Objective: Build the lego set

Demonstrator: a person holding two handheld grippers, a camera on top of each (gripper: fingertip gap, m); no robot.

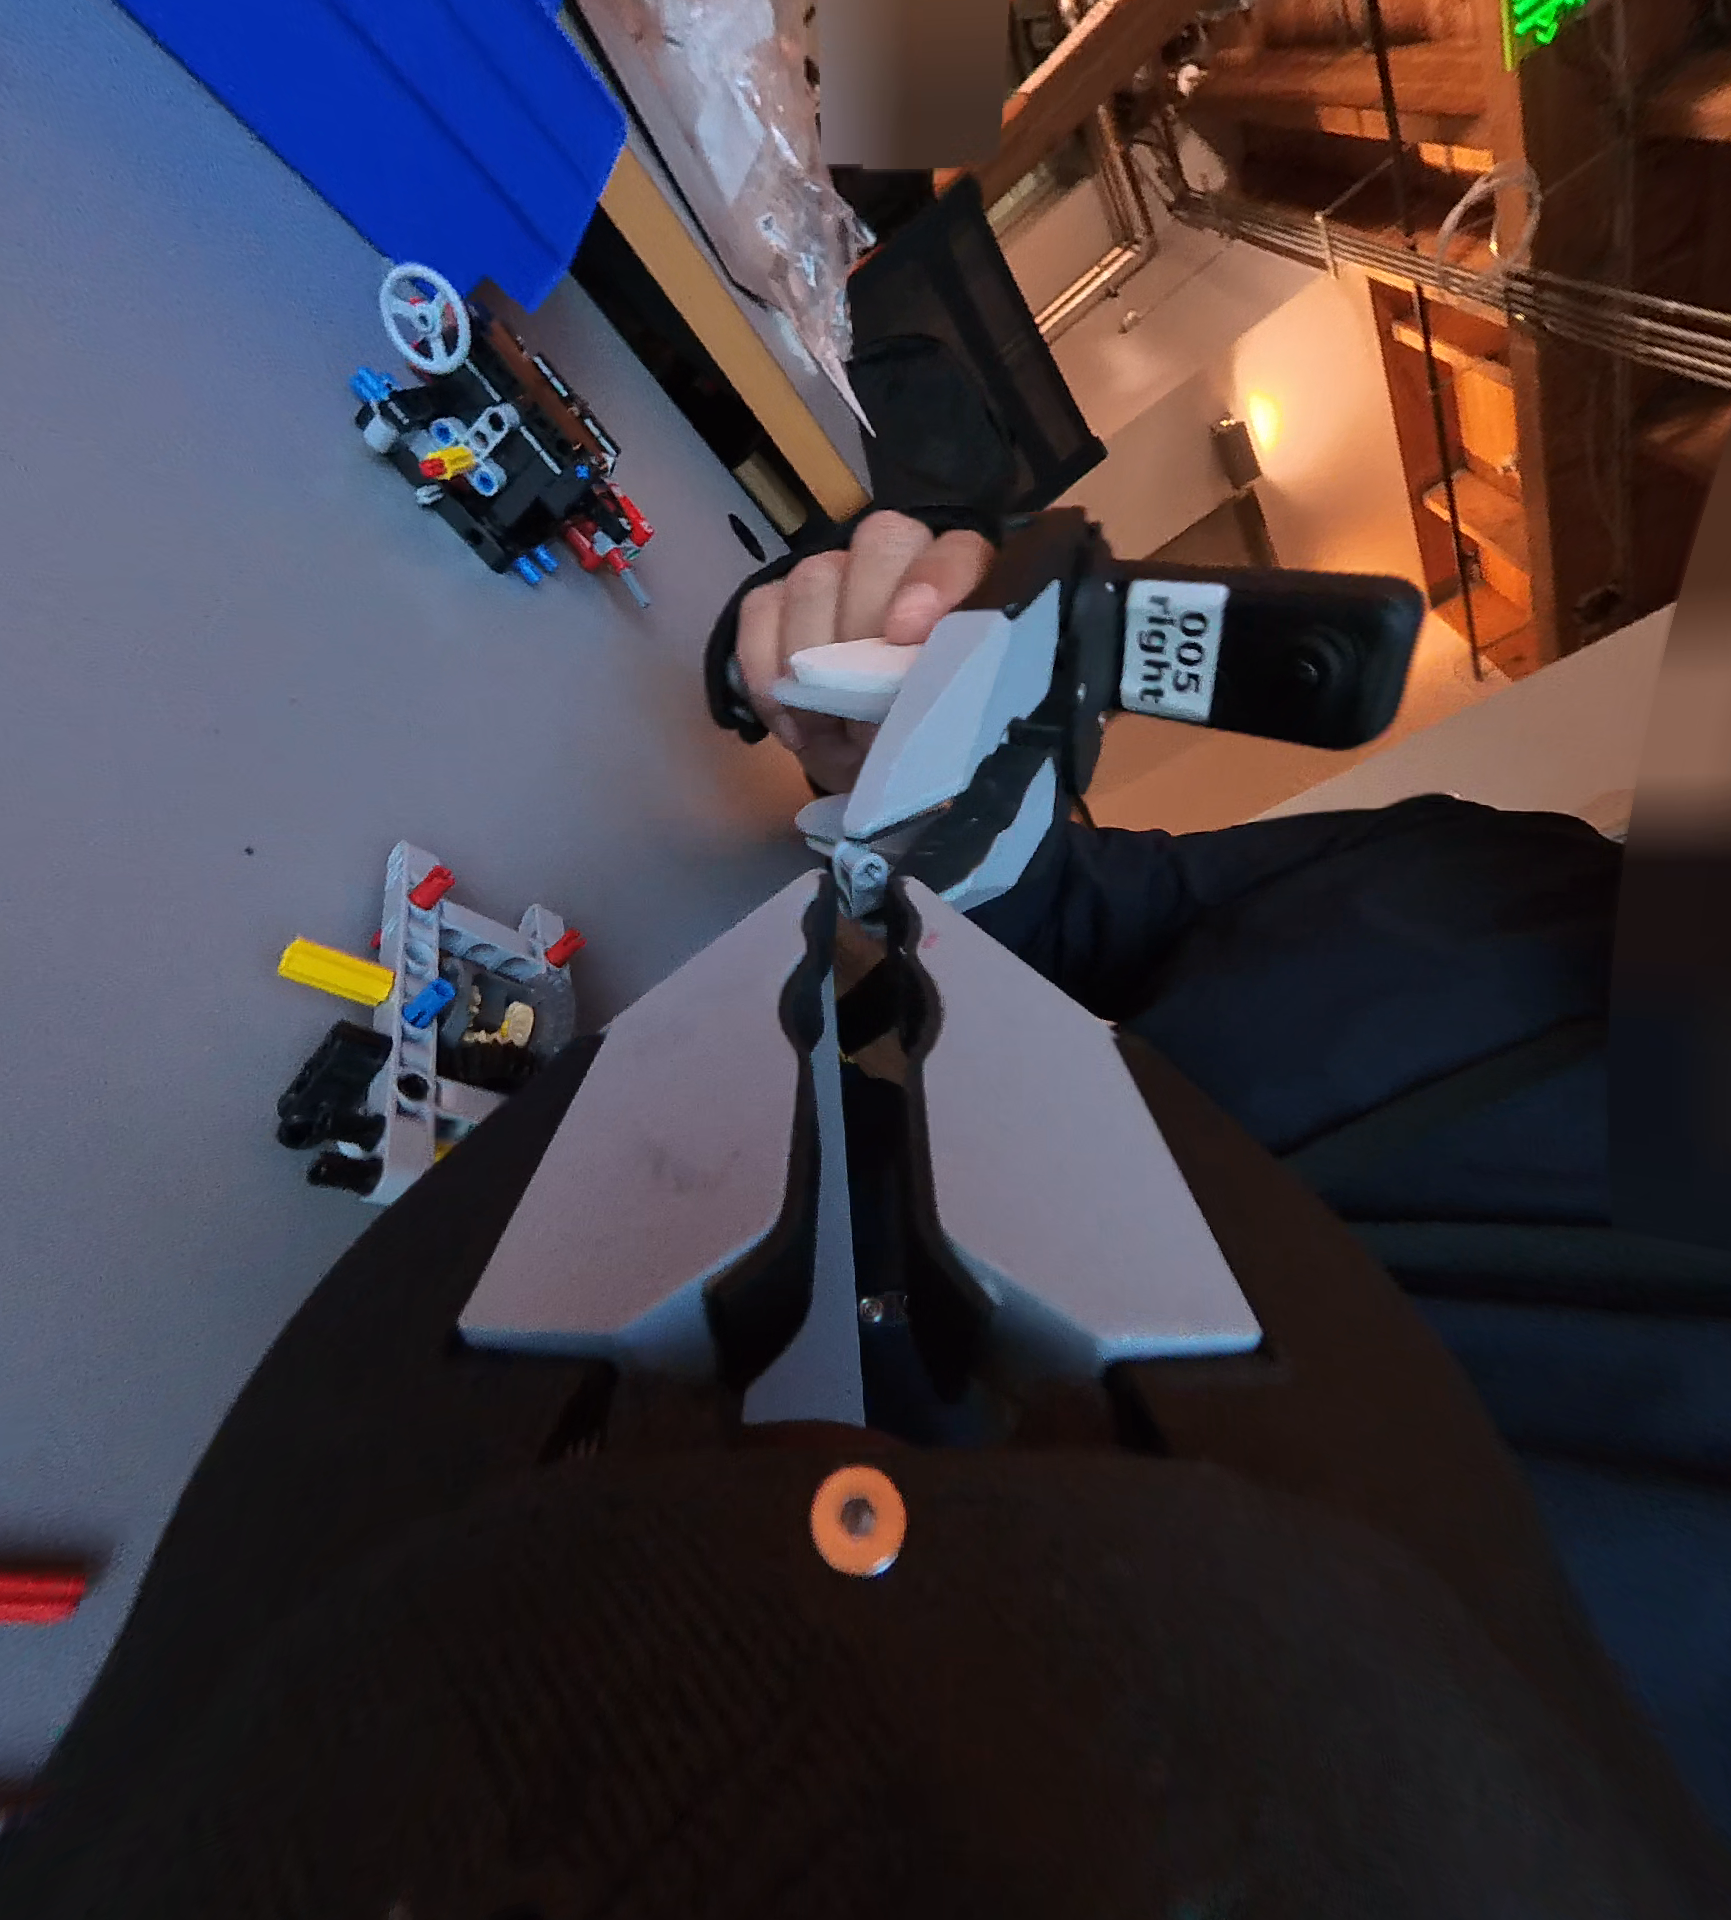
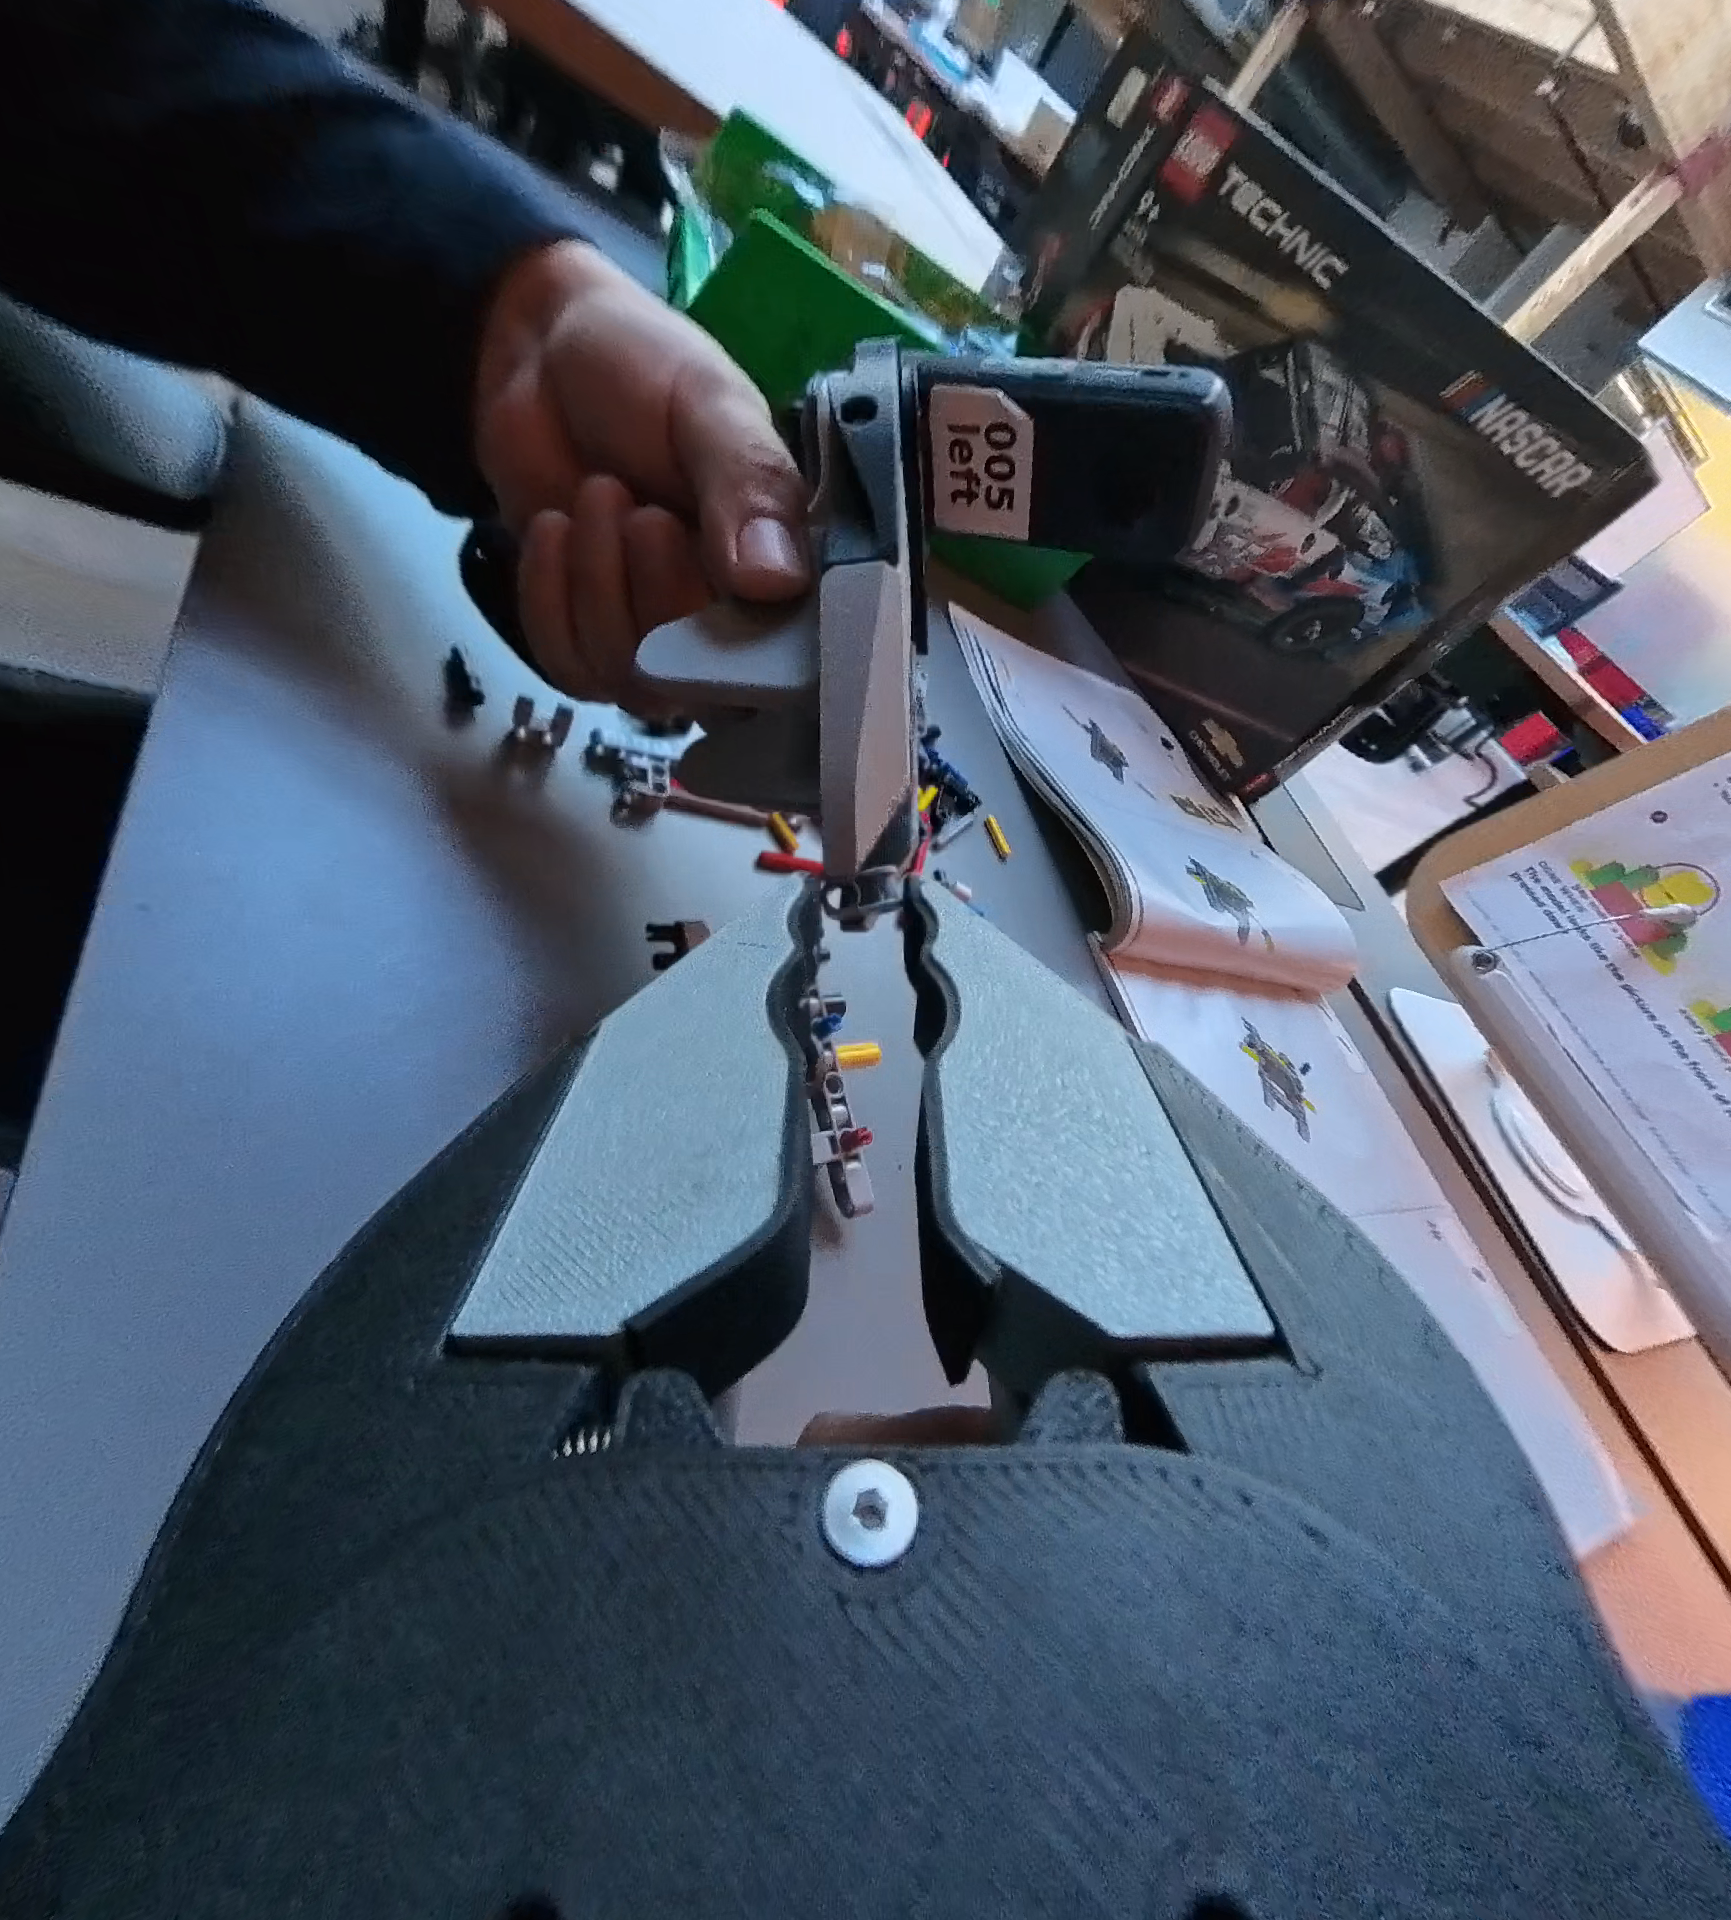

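Both hand-held grippers, left [image 1: 861, 904] & right [image 2: 861, 914], pinching one small grey connector piece [image 1: 863, 871] in mid-air above worktop [image 1: 113, 727], approx. tip to tip; probably best kept aligned, grip firm, no twisting.

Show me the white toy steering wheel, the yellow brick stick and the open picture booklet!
White spoked plastic steering wheel [image 1: 423, 317]: left wrist view, on its hub.
Yellow plastic brick stick [image 1: 334, 970]: left wrist view, mid-length.
Open paper picture booklet [image 2: 1152, 821]: right wrist view, on its top page.
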